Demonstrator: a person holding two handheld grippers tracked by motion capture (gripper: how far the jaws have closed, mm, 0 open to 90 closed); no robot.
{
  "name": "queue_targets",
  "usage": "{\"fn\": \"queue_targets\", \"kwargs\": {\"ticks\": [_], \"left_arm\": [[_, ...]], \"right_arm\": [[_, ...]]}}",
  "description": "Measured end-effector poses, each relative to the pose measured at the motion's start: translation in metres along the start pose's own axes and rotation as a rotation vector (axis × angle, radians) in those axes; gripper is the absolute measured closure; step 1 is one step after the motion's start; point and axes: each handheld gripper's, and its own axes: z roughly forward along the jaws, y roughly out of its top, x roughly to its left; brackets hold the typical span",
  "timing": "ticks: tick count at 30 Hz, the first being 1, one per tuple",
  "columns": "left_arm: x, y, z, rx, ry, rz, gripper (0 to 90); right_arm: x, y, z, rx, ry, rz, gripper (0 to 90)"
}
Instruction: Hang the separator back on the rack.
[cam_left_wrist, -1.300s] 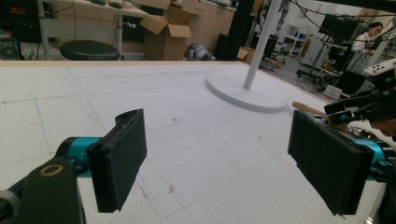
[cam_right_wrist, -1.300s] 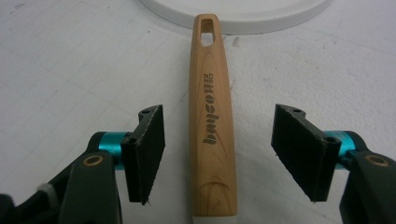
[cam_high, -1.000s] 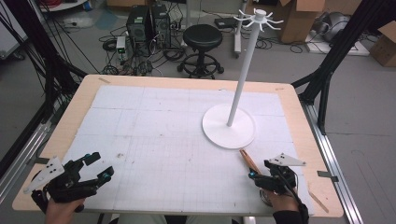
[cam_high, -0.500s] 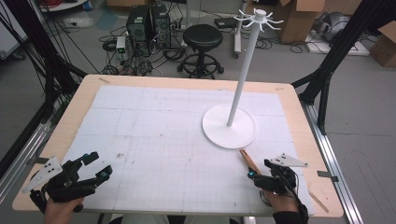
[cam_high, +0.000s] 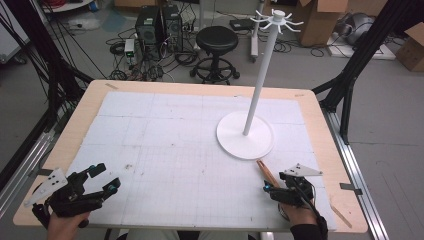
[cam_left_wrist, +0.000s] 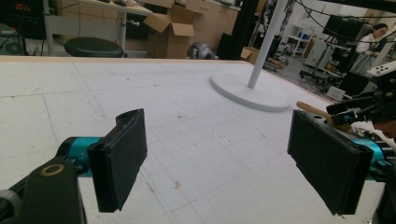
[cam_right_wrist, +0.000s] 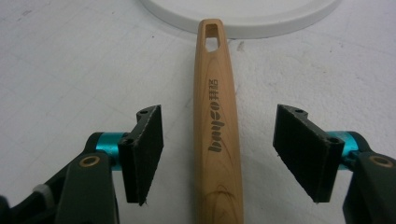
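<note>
The bench (cam_high: 320, 130) carries a tall white stand (cam_high: 245, 135) whose round base sits just ahead of my right gripper (cam_right_wrist: 218, 154). Between that gripper's jaws lies the wooden handle (cam_right_wrist: 217, 126), flat on the bench, its hole end almost touching the base rim. My right jaws stand spread either side of it and have just been closing, but the pads are not on the wood yet.

My biggest worry is that stand: if I lift and swing the handle forward carelessly, it could knock the base or the pole. Next, the handle is smooth and tapered, so an off-centre squeeze might roll it or let it slip as it comes up. The pads could also scrape the bench if I go in too low.

My left gripper (cam_left_wrist: 224, 168) hovers well apart near the bench's corner, jaws spread and empty.
</note>
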Motion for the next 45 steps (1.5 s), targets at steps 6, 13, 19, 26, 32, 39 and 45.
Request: {"fn": "queue_targets", "kwargs": {"ticks": [6, 13, 19, 26, 32, 39, 45], "left_arm": [[-0.001, -0.001, 0.001, 0.009, -0.001, 0.004, 20.3], [0.0, -0.001, -0.001, 0.011, 0.001, 0.005, 20.2], [-0.001, -0.001, 0.0, 0.015, 0.0, 0.006, 20.2], [0.0, -0.001, 0.0, 0.017, 0.0, 0.007, 20.2], [-0.001, -0.001, 0.0, 0.017, 0.0, 0.007, 20.2], [-0.001, -0.001, 0.0, 0.014, -0.001, 0.005, 20.2], [-0.001, -0.001, 0.0, 0.011, -0.001, 0.002, 20.2]], "right_arm": [[-0.002, 0.003, 0.007, 0.022, 0.008, -0.023, 40.0], [-0.001, 0.006, 0.012, 0.044, 0.003, -0.043, 54.1], [0.0, 0.007, 0.011, 0.051, 0.013, -0.062, 65.5], [-0.001, 0.008, 0.007, 0.042, 0.031, -0.051, 66.2], [-0.006, 0.008, -0.003, -0.005, 0.058, -0.024, 66.3], [-0.012, 0.008, -0.02, -0.079, 0.087, 0.017, 66.5], [-0.017, 0.008, -0.037, -0.172, 0.139, 0.057, 66.5]]}}
